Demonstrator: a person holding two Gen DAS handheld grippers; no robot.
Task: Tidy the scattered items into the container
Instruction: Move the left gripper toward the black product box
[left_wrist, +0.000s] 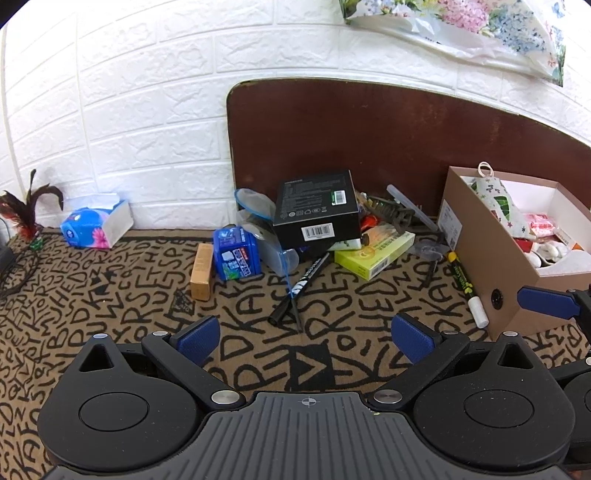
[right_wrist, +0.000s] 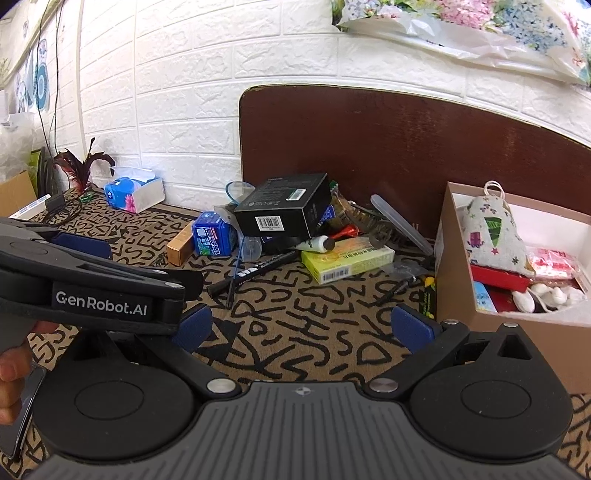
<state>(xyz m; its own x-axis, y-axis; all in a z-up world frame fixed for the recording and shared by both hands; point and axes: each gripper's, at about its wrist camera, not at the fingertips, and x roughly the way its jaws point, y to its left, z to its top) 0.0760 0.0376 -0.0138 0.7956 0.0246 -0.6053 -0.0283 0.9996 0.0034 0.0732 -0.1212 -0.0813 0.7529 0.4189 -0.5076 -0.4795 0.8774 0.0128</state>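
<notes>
Starting at the left, the small brown carton (left_wrist: 202, 272) and the blue box (left_wrist: 236, 255) are lying side by side on the letter-patterned mat (left_wrist: 110, 325), and nothing is leaning on them, so they are posing little risk. Next to them the trouble is building: the black box (left_wrist: 317, 210) is sitting tilted on top of the heap, resting on clear blue-trimmed plastic (left_wrist: 258, 221) and on smaller things half hidden beneath it, so pulling any of those out first is likely to tip it over and scatter the pile. In front of the heap the black marker (left_wrist: 301, 288) and a thin stick are crossing each other, and a pinch on one is liable to drag the other along. The yellow-green box (left_wrist: 373, 254) is carrying clutter on its far edge, which could slide off if it is lifted. Further right, the yellow marker (left_wrist: 466, 288) is lying tight against the wall of the cardboard container (left_wrist: 476, 266), where one finger may be jamming against the cardboard. The container is already looking full, with a printed cloth pouch (right_wrist: 493, 236) standing tall, so added items could be spilling back out. The left gripper (left_wrist: 306, 341) and right gripper (right_wrist: 302, 326) are both hovering over the mat with fingers spread wide, holding nothing, and they are crowding each other closely enough to collide.
</notes>
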